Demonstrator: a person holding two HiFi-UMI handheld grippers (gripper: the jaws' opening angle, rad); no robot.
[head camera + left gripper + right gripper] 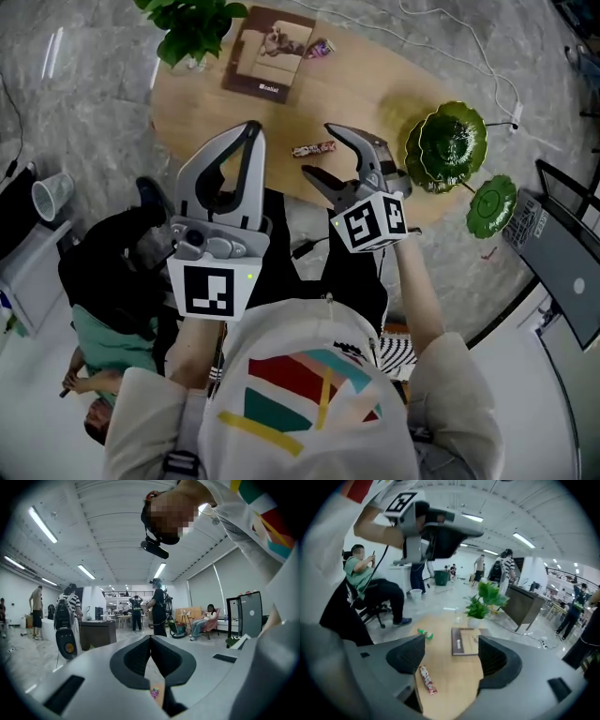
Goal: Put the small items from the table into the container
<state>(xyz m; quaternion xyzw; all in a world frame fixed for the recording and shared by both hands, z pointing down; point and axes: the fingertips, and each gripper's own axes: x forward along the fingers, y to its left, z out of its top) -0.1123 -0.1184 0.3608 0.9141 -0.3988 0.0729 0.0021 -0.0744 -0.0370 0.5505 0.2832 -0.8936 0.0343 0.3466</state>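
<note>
A red-and-white candy bar (312, 148) (427, 680) lies on the oval wooden table (375, 94). A small wrapped candy (320, 47) sits beside the brown booklet (269, 52), and a small green item (425, 633) lies further left in the right gripper view. The deep green leaf-shaped bowl (448, 145) stands at the table's right end. My right gripper (319, 150) (452, 656) hangs open above the candy bar with nothing between its jaws. My left gripper (251, 129) (151, 640) is shut and empty, held level near the table's near edge. A pink candy (153, 693) shows below it.
A potted plant (192, 28) (485, 603) stands at the table's far left. A small green dish (492, 204) sits at the right edge. A white cable (450, 52) runs across the floor. A seated person (112, 281) is close on the left, and a desk (572, 253) on the right.
</note>
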